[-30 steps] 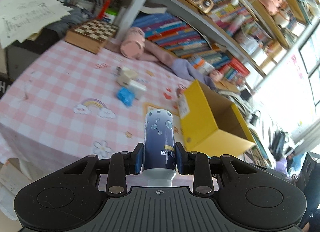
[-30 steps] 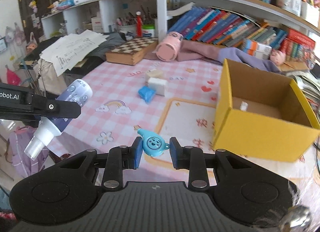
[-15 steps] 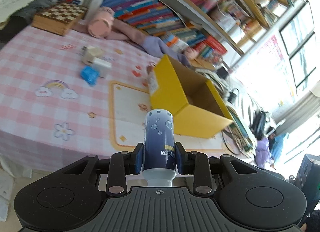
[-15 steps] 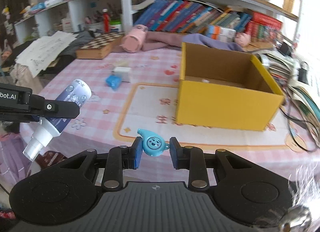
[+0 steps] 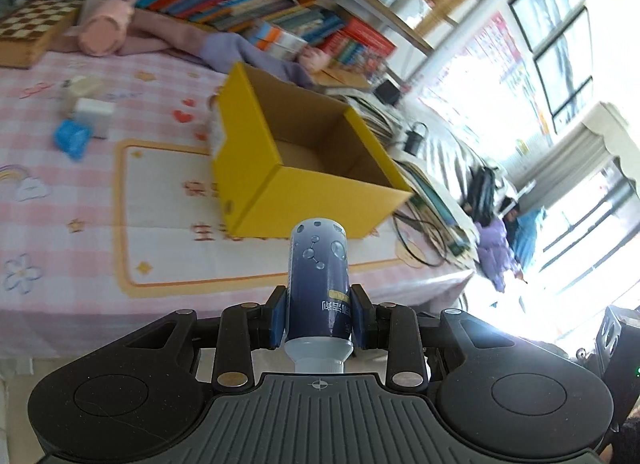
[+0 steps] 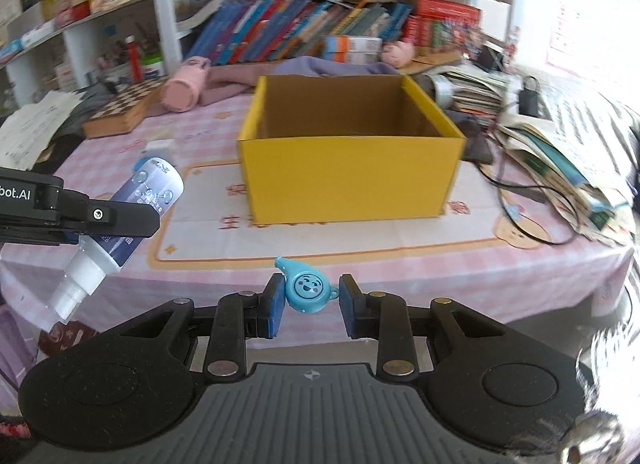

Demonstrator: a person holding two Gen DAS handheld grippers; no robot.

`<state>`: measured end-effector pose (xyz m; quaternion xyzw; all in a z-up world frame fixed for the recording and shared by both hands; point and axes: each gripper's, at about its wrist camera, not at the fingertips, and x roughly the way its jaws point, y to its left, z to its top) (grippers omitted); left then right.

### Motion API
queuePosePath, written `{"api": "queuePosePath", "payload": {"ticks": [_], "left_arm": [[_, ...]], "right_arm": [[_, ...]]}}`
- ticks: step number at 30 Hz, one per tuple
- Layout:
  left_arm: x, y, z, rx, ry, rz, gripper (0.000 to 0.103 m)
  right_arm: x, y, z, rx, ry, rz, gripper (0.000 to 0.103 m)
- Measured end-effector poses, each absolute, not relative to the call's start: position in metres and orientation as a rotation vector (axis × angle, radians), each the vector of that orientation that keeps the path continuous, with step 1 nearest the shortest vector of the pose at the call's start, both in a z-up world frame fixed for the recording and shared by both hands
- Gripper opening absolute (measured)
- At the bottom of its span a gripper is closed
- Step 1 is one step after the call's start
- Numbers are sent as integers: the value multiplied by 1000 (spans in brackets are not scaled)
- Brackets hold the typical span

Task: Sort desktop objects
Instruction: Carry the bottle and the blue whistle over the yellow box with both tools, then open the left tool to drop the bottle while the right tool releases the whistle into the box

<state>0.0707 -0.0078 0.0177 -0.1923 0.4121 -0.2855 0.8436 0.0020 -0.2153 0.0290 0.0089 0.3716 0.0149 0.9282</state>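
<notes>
My left gripper (image 5: 319, 314) is shut on a dark blue spray bottle (image 5: 319, 280), whose base points forward and whose white neck faces the camera. In the right wrist view the same bottle (image 6: 148, 199) hangs at the left under the left gripper's black finger (image 6: 116, 219). A small light blue drop-shaped toy with a smiling face (image 6: 306, 290) is clamped in my right gripper (image 6: 308, 304). An open yellow cardboard box (image 6: 348, 167) stands on the pink checked tablecloth, straight ahead of both grippers; the same box (image 5: 296, 175) shows brown inner walls.
A blue packet (image 5: 72, 137) and white blocks (image 5: 94, 113) lie left of the box. A chessboard (image 6: 120, 111) and a pink tumbler (image 6: 186, 83) sit at the back by the bookshelf. Papers, magazines and cables (image 6: 552, 167) crowd the table's right side.
Both grippers have swung to the right with their loads; the yellow box has come from the right side to the middle of both views and looks nearer. Neither grip has changed.
</notes>
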Motion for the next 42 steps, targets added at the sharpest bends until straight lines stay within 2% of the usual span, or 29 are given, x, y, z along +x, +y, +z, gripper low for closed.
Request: {"api": "queuePosePath", "payload": {"ticks": [17,29,42], "left_arm": [[113,-65,27,-377,846,-683,31],[183,-94,59,-297,683,-599,31],[241,-140,7,-166,854,-391,31]], "right_arm": [[33,-265,32,22,731,-10,27],[138,-297,70,-74,583,93,27],[275,-291,42,-179,708,312,27]]}}
